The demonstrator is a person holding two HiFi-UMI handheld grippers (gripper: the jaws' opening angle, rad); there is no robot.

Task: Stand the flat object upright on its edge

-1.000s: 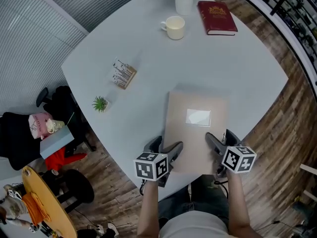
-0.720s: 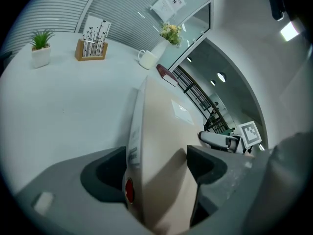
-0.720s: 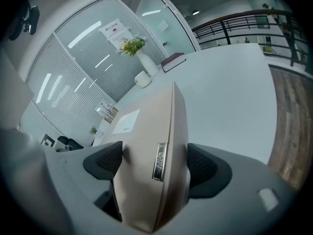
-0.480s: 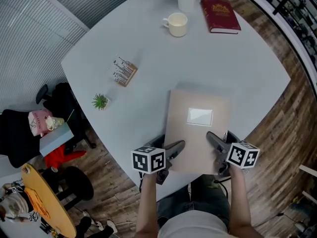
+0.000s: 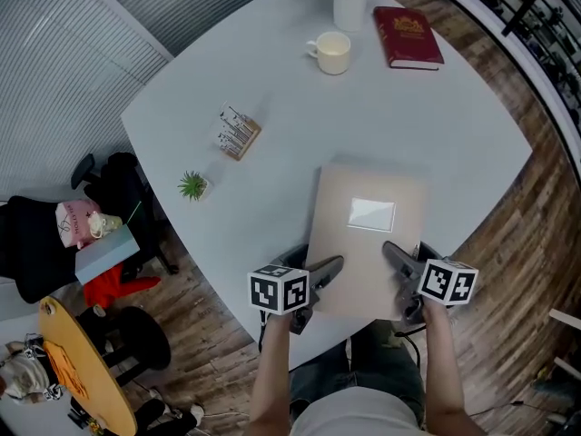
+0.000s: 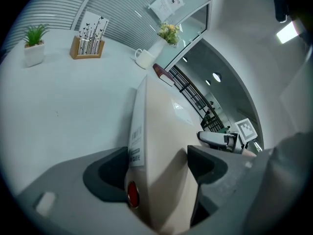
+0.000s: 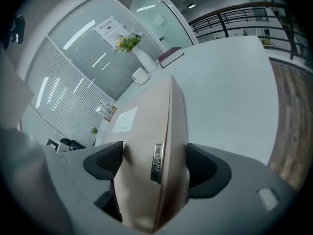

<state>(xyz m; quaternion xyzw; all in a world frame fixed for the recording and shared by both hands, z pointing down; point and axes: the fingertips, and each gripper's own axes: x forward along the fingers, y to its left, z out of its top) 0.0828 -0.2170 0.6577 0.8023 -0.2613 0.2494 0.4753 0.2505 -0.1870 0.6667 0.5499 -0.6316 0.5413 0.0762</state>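
the flat object [image 5: 368, 234], a thin beige case with a white label [image 5: 372, 213] on its top face, lies flat on the white surface [image 5: 272, 89]. in the head view it is at the 6 o'clock part of the surface, with its near edge at the rim closest to the person.

the left gripper [image 5: 309, 266] has the near left corner of the case, at about 7 o'clock of it. in the left gripper view the jaws are closed on the case: one pad presses each side and the case fills the whole gap. a small red dot [image 6: 132, 194] shows on the edge of the case between the pads.

the right gripper [image 5: 408, 260] has the near right corner, at about 5 o'clock of the case. in the right gripper view its jaws are also closed on the case, one pad on each side. a small metal clasp [image 7: 156, 163] on the edge of the case sits between them.

further away on the surface, toward 12 o'clock, stand a cream cup [image 5: 333, 53], a white vase [image 5: 349, 3] and a red book [image 5: 408, 36], which lies flat. toward 10 o'clock is a wooden card holder [image 5: 238, 133], and near it, close to the rim, a small potted plant [image 5: 192, 186]. all of these are well apart from the case.
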